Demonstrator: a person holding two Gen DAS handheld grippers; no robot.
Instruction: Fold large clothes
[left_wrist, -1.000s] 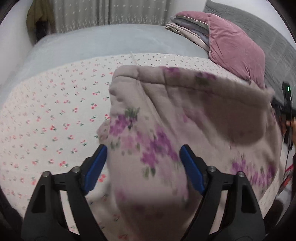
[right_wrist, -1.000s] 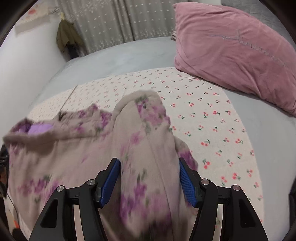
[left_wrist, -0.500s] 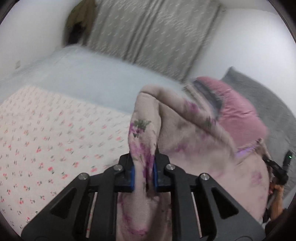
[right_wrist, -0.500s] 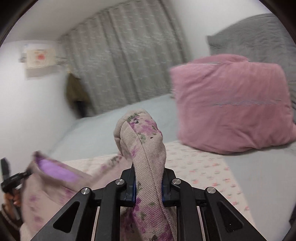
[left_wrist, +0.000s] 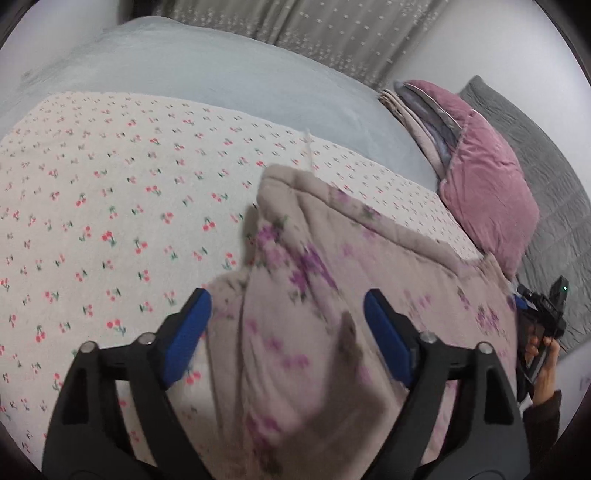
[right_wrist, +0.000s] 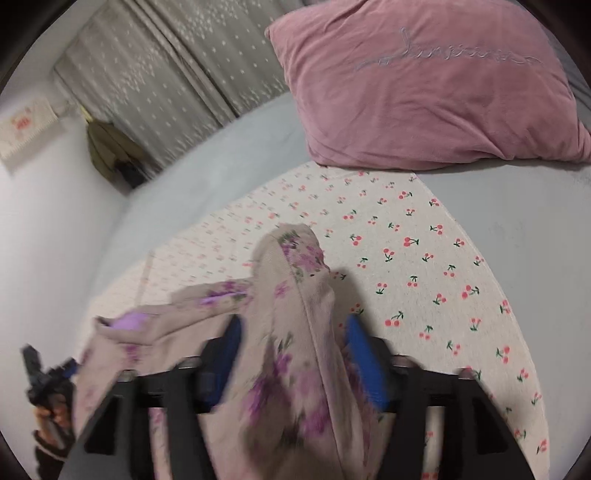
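Beige floral garment (left_wrist: 325, 295) lies between jaws of left hand-held gripper (left_wrist: 286, 332) and right hand-held gripper (right_wrist: 295, 354), both spread wide, gripping nothing; right view motion-blurred, garment's lower part cut off.

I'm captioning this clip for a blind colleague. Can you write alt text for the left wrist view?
The left gripper, blue pads spread open, straddles a beige garment with purple flowers lying on a cherry-print sheet. A pink pillow sits beyond, gray curtains behind.
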